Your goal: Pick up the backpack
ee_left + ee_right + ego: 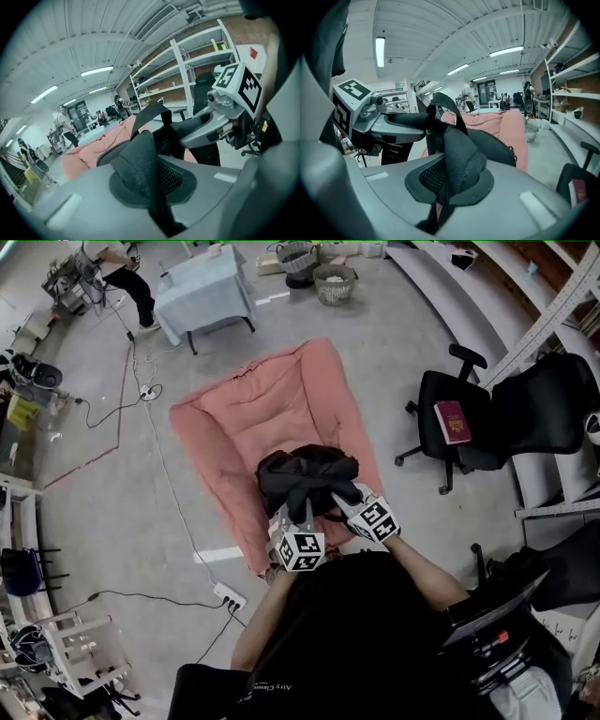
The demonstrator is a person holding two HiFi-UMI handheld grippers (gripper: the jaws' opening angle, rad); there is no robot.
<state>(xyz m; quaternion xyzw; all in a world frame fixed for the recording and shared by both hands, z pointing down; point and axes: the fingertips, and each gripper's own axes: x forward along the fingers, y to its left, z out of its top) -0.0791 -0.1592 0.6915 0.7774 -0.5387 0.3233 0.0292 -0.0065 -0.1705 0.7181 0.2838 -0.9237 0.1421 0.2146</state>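
- Bare concrete floor [112, 512] fills a workshop, with metal shelving seen beyond both grippers.
- Black-and-white square markers are carried on each gripper's cube; no words are printed on them.
- A red booklet [453, 421] with a gold emblem is seen on the seat of a black office chair [487, 423], well off to the right of the right gripper [450, 180]; its print is too small to be read.
- Two wire baskets [335, 283] are set on the floor far ahead of the jaws; their contents cannot be made out.
- The backpack [305, 474], black, is found just ahead of both grippers, over the near end of a pink padded mat [253, 413].
- The left gripper [149, 183] is clamped narrowly on a padded mesh strap [138, 159] of the backpack.
- The right gripper is likewise closed tight on a second mesh strap [461, 157], which is folded between its pads.
- The two grippers are held side by side, near each other.
- A table under a pale cloth [202, 292] is placed beyond the mat, to the left.
- A white power strip [229, 596] and loose cables are laid on the floor to the left of the left gripper.
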